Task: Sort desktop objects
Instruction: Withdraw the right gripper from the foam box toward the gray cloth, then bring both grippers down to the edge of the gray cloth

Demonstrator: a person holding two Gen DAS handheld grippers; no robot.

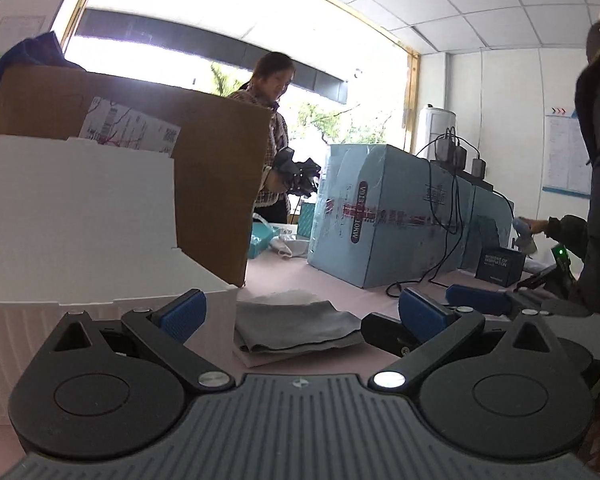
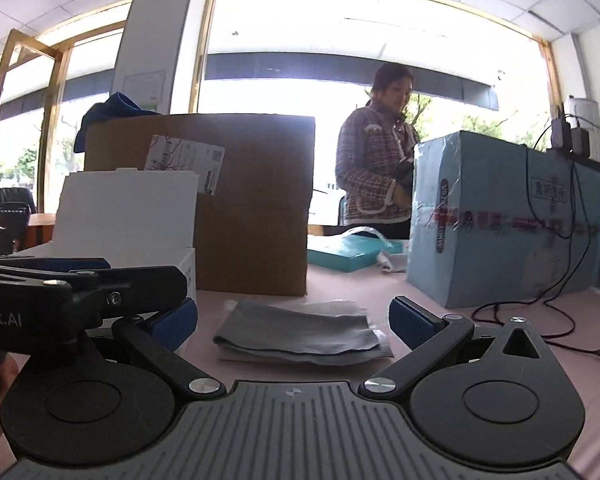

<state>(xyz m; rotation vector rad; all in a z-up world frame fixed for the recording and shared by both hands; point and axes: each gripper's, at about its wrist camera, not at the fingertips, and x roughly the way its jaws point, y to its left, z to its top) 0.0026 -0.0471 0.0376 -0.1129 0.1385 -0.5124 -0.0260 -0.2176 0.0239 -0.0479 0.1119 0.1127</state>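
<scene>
Lying flat on the pink table (image 2: 500, 392), a folded grey cloth (image 2: 300, 334) in a clear wrapper sits just ahead of both grippers, touched by neither. From the right wrist camera, the right gripper (image 2: 294, 318) has its blue-padded fingers (image 2: 414, 324) spread wide and holds nothing; the cloth lies in line with the gap between them, slightly beyond the tips. The left gripper (image 1: 300, 312) is likewise spread and empty, with the cloth (image 1: 296, 326) ahead of it and centred between its blue pads (image 1: 182, 314). The two grippers sit side by side: the left one's body crosses the left edge of the right view, and the right one's fingers show at the right of the left view. Just left of the cloth stands an open white box (image 2: 128, 216), with a brown cardboard box (image 2: 252, 208) behind it. A light blue carton (image 2: 496, 216) with cables draped over it stands to the right, well apart from the cloth. A person in a plaid jacket (image 2: 370, 172) stands beyond the table.
</scene>
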